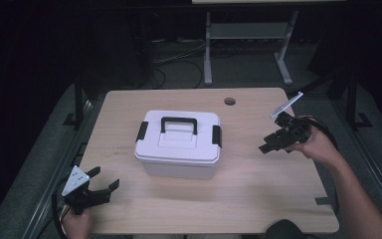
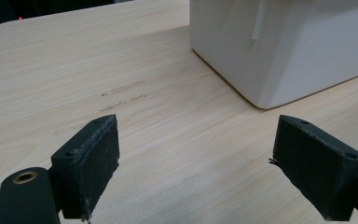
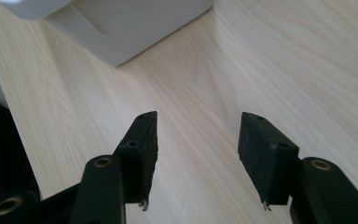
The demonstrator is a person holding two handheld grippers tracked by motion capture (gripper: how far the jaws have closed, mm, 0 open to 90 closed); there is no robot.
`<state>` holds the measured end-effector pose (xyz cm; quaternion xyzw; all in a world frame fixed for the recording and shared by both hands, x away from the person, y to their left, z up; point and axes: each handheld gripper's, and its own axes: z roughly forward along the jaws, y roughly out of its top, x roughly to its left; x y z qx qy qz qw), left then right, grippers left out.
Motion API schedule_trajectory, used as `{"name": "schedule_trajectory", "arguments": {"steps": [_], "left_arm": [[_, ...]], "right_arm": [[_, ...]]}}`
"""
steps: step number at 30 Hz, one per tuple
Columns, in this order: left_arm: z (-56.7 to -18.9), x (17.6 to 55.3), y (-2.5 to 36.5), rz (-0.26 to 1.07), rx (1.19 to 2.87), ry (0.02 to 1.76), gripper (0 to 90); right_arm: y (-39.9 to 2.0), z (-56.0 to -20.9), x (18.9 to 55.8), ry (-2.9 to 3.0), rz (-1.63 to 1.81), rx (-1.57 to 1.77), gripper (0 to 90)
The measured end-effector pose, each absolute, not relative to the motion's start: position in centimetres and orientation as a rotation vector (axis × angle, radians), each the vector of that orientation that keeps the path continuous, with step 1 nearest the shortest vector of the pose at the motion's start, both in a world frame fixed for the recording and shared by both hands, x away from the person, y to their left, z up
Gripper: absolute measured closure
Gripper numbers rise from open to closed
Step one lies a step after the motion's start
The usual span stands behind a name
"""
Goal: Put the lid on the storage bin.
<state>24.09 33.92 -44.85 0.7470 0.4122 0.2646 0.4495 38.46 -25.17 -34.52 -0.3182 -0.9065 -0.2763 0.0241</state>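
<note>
A white plastic storage box (image 1: 179,144) with a black carry handle (image 1: 179,124) and black side latches stands closed in the middle of the wooden table (image 1: 258,194). My left gripper (image 1: 101,181) rests at the table's front left corner, jaws wide open and empty, pointing toward the box (image 2: 284,46). My right gripper (image 1: 265,145) hovers to the right of the box, held by a hand, its jaws open with nothing between them. In the right gripper view the box corner (image 3: 121,28) lies ahead at the upper left, apart from the fingertips (image 3: 142,149).
A round cable hole (image 1: 230,101) sits near the table's far edge. Beyond the table stand a white desk frame (image 1: 248,45) and cables on the dark floor. Bare wood lies in front of the box and to both sides.
</note>
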Motion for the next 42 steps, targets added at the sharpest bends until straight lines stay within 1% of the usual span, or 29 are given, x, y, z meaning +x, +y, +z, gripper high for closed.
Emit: {"name": "schedule_trajectory", "arguments": {"steps": [12, 42], "left_arm": [[-44.9, 24.1, 33.9, 0.655, 1.848, 1.02, 13.7], [-44.8, 24.0, 33.7, 0.668, 1.853, 1.018, 13.7]], "right_arm": [[-26.2, -36.3, 37.6, -2.766, -0.854, -1.012, 46.2], [-29.0, -39.2, 34.9, -2.687, -0.888, -1.094, 44.3]]}}
